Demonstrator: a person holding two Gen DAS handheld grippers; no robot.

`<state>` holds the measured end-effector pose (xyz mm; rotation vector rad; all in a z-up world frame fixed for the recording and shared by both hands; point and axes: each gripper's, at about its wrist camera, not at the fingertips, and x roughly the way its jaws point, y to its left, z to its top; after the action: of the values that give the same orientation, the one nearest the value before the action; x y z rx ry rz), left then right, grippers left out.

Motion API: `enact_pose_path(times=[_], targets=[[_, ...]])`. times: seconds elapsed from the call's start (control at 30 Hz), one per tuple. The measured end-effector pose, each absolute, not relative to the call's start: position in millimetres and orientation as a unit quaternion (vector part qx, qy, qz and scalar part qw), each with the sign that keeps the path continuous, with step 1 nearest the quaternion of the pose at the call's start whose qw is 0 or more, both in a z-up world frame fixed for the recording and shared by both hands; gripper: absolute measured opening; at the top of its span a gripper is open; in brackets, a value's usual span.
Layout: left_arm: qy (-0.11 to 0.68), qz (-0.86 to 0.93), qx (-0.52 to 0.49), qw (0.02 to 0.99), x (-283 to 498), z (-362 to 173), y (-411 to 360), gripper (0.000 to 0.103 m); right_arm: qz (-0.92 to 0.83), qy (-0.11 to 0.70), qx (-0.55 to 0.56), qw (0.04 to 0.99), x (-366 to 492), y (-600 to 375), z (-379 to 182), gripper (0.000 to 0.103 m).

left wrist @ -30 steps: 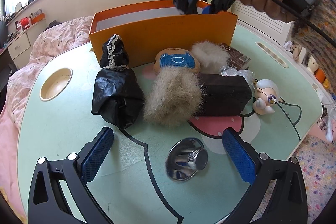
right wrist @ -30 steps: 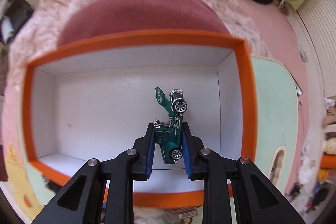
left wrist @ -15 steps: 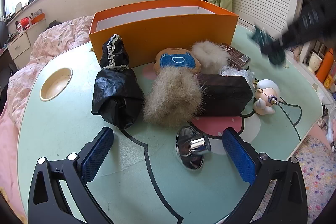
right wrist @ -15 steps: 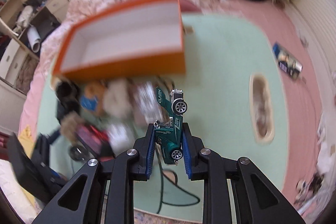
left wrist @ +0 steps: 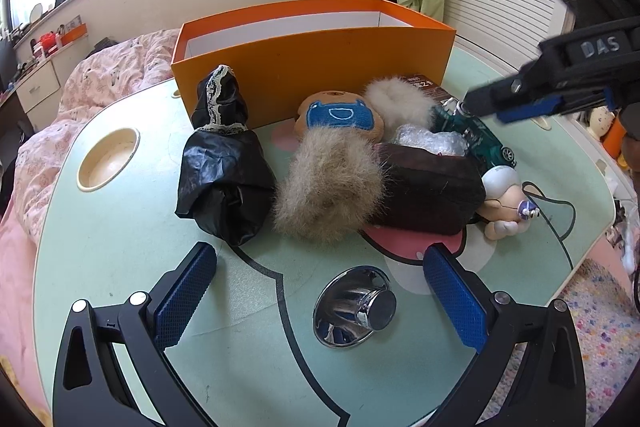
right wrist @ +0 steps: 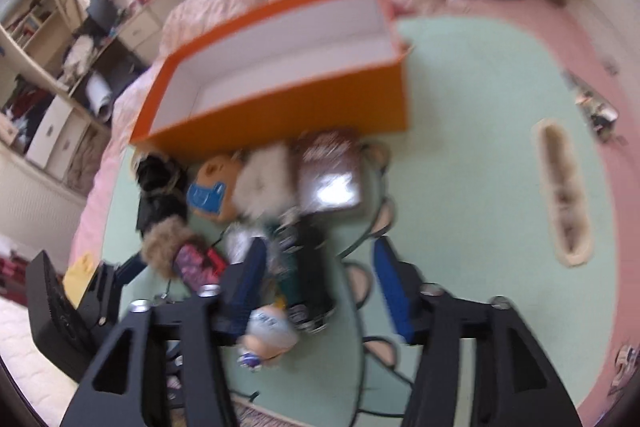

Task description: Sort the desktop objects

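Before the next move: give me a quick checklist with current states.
1. Right gripper letting go: jaws opening, car lying between them, pads off it. Ok.
2. Car in box: it lies outside, in front of the box. Not ok.
3. Box has room: the inside that shows is bare. Ok.
4. Left gripper open: jaws wide, nothing held. Ok.
5. Metal cone reachable: it lies free, just ahead between the left fingers. Ok.
6. Right wrist view sharp: blurred. Not ok.
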<state>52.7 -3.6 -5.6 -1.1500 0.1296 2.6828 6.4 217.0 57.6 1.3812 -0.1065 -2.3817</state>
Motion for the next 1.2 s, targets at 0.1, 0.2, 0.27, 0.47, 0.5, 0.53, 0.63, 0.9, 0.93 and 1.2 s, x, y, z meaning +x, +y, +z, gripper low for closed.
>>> enact_pose_path(times=[0.1, 0.2, 0.27, 0.47, 0.5, 0.53, 0.63, 0.9, 0.93, 1.2], targets=[[0.044, 0.913, -0.391, 0.11, 53, -6, -4, 0.103, -0.876, -0.018, 0.443, 0.189, 35, 227, 61, 0.067], [0.044, 0.913, -0.392, 0.11, 53, -6, -4, 0.103, -0.886, 0.02, 0.415, 0.207, 59, 229, 49, 0.071], [0.044, 0.912, -0.392, 0.11, 53, -6, -4, 0.103, -0.888, 0.052, 0.403, 0.218, 66, 231, 38, 0.071], [0.043, 0.912, -0.393, 0.107, 55, -6, -7, 0.103, -0.876, 0.116, 0.39, 0.26, 81, 232, 4, 0.079], [0.044, 0.912, -0.393, 0.106, 55, -7, -8, 0.103, -0.877, 0.129, 0.386, 0.257, 82, 229, 1, 0.089], [0.044, 0.913, -0.392, 0.105, 56, -7, -8, 0.103, -0.873, 0.132, 0.389, 0.262, 80, 227, -2, 0.097], [0.044, 0.913, -0.392, 0.105, 57, -6, -9, 0.103, -0.869, 0.14, 0.388, 0.274, 76, 224, -7, 0.103], [0.045, 0.914, -0.389, 0.106, 56, -5, -9, 0.103, -0.871, 0.139, 0.38, 0.278, 74, 227, -10, 0.103], [0.045, 0.914, -0.389, 0.106, 56, -5, -9, 0.103, -0.871, 0.139, 0.38, 0.278, 74, 227, -10, 0.103], [0.045, 0.914, -0.389, 0.106, 56, -5, -9, 0.103, -0.871, 0.139, 0.38, 0.278, 74, 227, -11, 0.103]])
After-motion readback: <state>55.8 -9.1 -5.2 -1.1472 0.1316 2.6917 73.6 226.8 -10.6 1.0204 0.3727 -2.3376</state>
